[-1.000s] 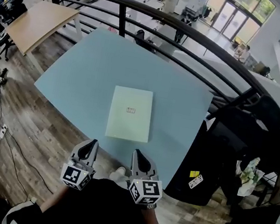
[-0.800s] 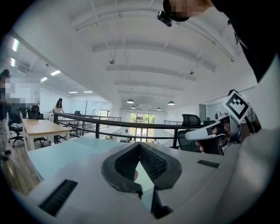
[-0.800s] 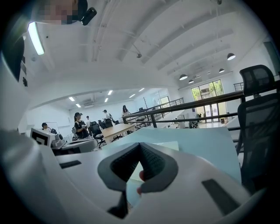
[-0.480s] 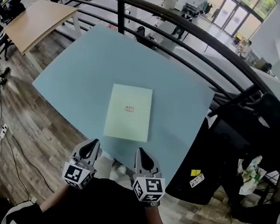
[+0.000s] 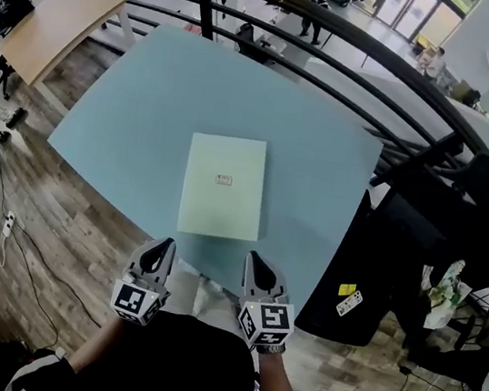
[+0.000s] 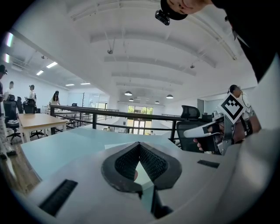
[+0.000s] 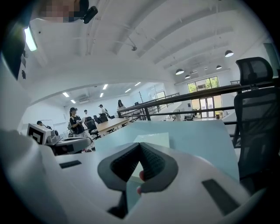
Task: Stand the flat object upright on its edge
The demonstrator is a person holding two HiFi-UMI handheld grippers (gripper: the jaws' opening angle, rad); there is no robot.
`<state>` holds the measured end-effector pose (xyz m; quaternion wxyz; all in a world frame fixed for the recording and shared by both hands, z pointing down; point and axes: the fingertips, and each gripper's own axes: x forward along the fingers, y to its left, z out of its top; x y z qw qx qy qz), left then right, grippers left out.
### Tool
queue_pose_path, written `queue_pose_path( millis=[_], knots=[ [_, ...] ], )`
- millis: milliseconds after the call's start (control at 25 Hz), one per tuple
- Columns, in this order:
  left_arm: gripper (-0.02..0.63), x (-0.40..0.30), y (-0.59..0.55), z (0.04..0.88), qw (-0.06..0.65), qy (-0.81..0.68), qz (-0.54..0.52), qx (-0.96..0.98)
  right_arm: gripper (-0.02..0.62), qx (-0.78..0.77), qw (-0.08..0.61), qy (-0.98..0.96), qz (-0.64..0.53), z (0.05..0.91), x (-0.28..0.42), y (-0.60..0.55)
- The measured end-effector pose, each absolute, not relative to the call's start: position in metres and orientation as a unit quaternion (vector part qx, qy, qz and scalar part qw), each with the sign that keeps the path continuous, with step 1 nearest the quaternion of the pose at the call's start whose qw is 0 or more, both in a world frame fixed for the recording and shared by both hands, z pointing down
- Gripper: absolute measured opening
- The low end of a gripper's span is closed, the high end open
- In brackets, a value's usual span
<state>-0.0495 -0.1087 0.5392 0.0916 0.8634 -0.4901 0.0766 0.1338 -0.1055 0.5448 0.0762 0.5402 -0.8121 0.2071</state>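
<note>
Pale flat object [image 5: 224, 187] lying on blue table [image 5: 128, 116].

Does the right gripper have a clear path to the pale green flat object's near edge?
Probably yes: only bare blue table lies between the right gripper and the pale green flat object. Its jaws are shut, though.

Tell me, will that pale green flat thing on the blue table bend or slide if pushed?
The pale green flat object is probably stiff: its edges look straight and it lies evenly. Lying flush on the smooth table, it would likely slide when pushed rather than lift. Stood on its thin edge, it seems apt to tip.
</note>
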Motion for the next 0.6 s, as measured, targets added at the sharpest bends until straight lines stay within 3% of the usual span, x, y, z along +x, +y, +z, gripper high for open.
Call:
queue_pose_path(
  millis=[600],
  knots=[
    [0.0, -0.053, -0.134, 0.586, 0.112, -0.488, 0.102, 0.86, 0.008, 0.527, 0.106, -0.812, 0.229, 0.601, 0.133, -0.125]
  ],
)
